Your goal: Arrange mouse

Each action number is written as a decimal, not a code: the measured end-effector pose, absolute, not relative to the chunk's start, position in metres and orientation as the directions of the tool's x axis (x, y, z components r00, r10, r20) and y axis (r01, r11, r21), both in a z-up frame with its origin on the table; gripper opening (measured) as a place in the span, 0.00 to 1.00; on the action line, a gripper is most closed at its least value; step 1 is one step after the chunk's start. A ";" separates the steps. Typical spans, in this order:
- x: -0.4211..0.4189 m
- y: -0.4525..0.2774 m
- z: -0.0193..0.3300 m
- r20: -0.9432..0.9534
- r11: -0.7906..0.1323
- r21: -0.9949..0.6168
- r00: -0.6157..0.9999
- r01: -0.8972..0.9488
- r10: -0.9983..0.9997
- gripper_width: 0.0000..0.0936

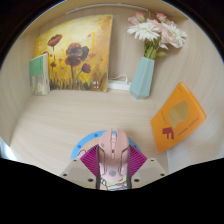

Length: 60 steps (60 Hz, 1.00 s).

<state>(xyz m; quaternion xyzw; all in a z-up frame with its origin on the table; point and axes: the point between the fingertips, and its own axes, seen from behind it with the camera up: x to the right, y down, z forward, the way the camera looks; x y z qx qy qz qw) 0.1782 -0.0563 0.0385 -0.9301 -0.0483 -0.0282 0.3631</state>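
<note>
A pink computer mouse (113, 155) is held between the fingers of the gripper (113, 170); both pads are pressed on its sides. Its long axis is pointed forward, toward the pale desk surface (60, 125) ahead, before the vase (143, 77).

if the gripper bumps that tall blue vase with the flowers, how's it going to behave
The vase looks tall and narrow with flowers spreading above it, so it is probably top-heavy and apt to tip. It stands by the wall beside the painting, which might catch it. If ceramic or glass, it could be fragile. The gripper holds the mouse, well short of it.
</note>
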 end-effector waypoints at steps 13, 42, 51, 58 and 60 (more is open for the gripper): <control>0.170 -0.075 -0.010 0.064 -0.774 -0.625 0.995 0.103 0.081 0.38; 0.158 -0.081 0.021 0.024 -0.804 -0.592 0.999 0.049 0.043 0.74; 0.137 -0.076 0.088 0.039 -0.747 -0.662 0.999 0.051 0.034 0.74; 0.110 -0.079 0.147 0.015 -0.686 -0.728 1.000 0.022 0.016 0.74; 0.102 -0.082 0.161 0.010 -0.668 -0.744 1.000 0.013 0.009 0.74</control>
